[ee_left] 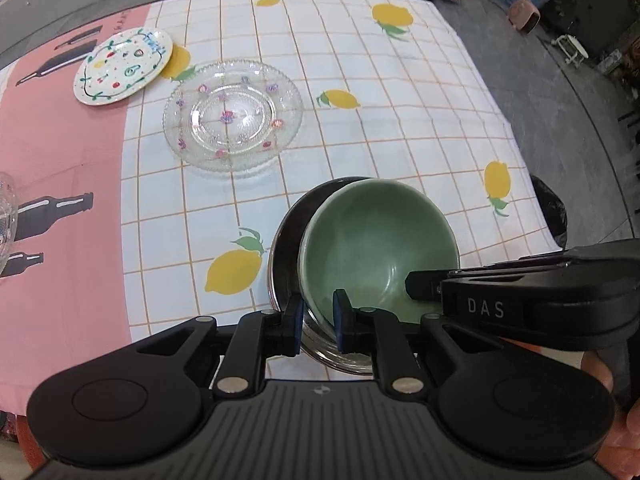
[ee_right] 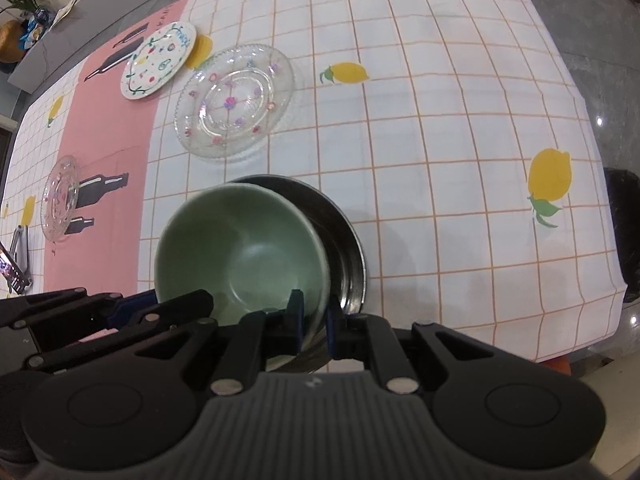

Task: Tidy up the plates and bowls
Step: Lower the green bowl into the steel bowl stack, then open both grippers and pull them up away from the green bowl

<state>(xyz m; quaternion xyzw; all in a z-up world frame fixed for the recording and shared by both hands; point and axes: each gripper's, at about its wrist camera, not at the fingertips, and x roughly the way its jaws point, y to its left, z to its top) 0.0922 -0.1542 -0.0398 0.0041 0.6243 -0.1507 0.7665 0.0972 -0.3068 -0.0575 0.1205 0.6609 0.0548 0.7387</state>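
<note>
Green ceramic bowl sits tilted inside a steel bowl, leaning toward one side of it, not yet settled flat. Both stand near the front edge of the bench, on a lemon-print check cloth.

Left tool: blue pads either side of the green bowl's near rim, gap narrow, pads look pressed on the wall. Reads as clamped on the rim.

Right tool: likewise straddles the rim at another point along it, one pad inside, one outside, drawn tight on the wall. Both point steeply down.

Elsewhere on the bench:
- large clear glass plate with small flower marks, alone, mid-cloth, well apart from the bowls
- painted white plate just behind it, rims near, whether touching I cannot tell
- small glass dish far to the side on the pink strip, by the bottle prints

Progress, as a judgement: bowls are nearly nested; the green one is in the steel one but needs letting down level and releasing. Plates look untouched, three pieces lying separate, none stacked. So roughly the first half is close to done; gathering the plates into one pile remains.

Risk noted: a tilted bowl let go unevenly may rock or clatter against the steel.
</note>
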